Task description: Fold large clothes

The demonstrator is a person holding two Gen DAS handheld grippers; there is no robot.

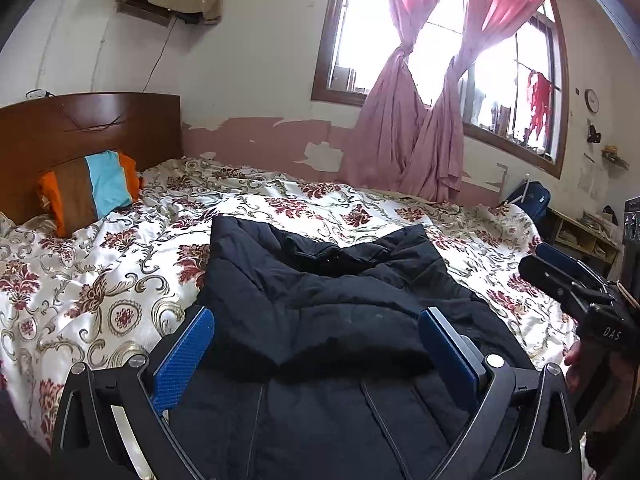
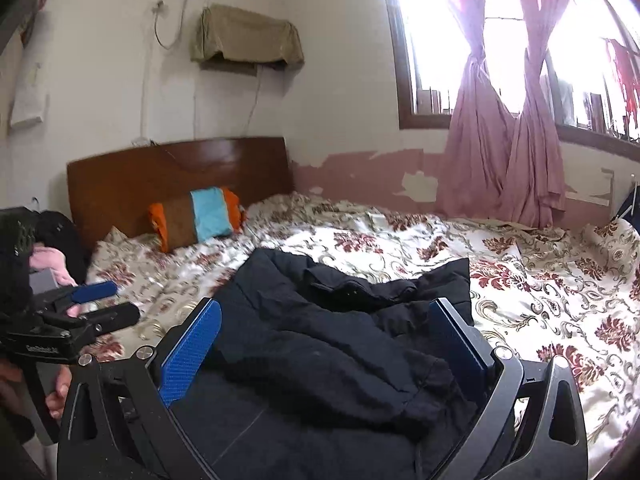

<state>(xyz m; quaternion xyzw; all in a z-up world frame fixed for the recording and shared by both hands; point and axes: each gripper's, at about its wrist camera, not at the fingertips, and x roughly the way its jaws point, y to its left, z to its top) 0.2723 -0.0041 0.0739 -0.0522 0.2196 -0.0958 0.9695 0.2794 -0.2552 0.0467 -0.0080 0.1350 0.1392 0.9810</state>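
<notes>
A large black padded jacket (image 1: pixel 320 280) (image 2: pixel 320 344) lies rumpled on the floral bedspread (image 1: pixel 120 280) (image 2: pixel 520 300), with one part doubled over the rest. My left gripper (image 1: pixel 316 316) hovers over its near part, blue pads wide apart and nothing between them. My right gripper (image 2: pixel 328 306) stands open in the same way over the jacket, also holding nothing. Each gripper shows in the other's view: the right gripper (image 1: pixel 538 260) at the right edge, the left gripper (image 2: pixel 120 301) at the left edge, both held in a person's hands.
A striped orange, brown and blue pillow (image 1: pixel 92 188) (image 2: pixel 200 216) leans on the wooden headboard (image 1: pixel 80 128). Pink curtains (image 1: pixel 400 140) hang by the window beyond the bed. A low shelf (image 1: pixel 580 236) and a blue bag (image 1: pixel 528 200) stand past the bed's far right corner.
</notes>
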